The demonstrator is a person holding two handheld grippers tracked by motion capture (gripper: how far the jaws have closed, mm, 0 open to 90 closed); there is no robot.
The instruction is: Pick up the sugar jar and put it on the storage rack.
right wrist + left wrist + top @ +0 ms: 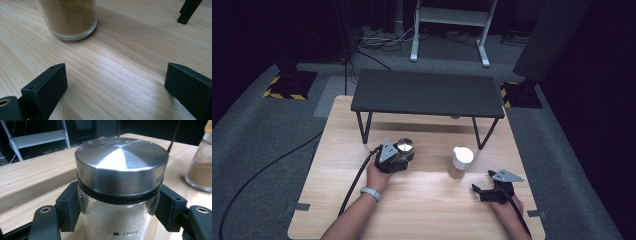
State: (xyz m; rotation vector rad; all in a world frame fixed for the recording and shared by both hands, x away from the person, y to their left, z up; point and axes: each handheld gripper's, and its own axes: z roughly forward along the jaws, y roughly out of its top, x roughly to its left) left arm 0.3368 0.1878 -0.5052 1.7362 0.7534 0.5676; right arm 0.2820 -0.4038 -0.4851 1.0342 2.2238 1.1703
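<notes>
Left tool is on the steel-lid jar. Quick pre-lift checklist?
1. Left tool shut on the steel-lid jar, pads on the glass just under the lid: ok.
2. Lid seated flat: ok.
3. Right tool open, nothing between its jaws: ok.
4. Brown-powder jar stands apart from both tools: ok.
5. Black shelf behind, not over the jar: ok.
6. Grip firm enough to lift: cannot tell.

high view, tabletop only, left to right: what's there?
left gripper shut on the steel-lidded jar → white-lidded jar of brown powder → right gripper, jaws open, nothing between them. The low black shelf spans the back of the table, so it has no place in the order.
</notes>
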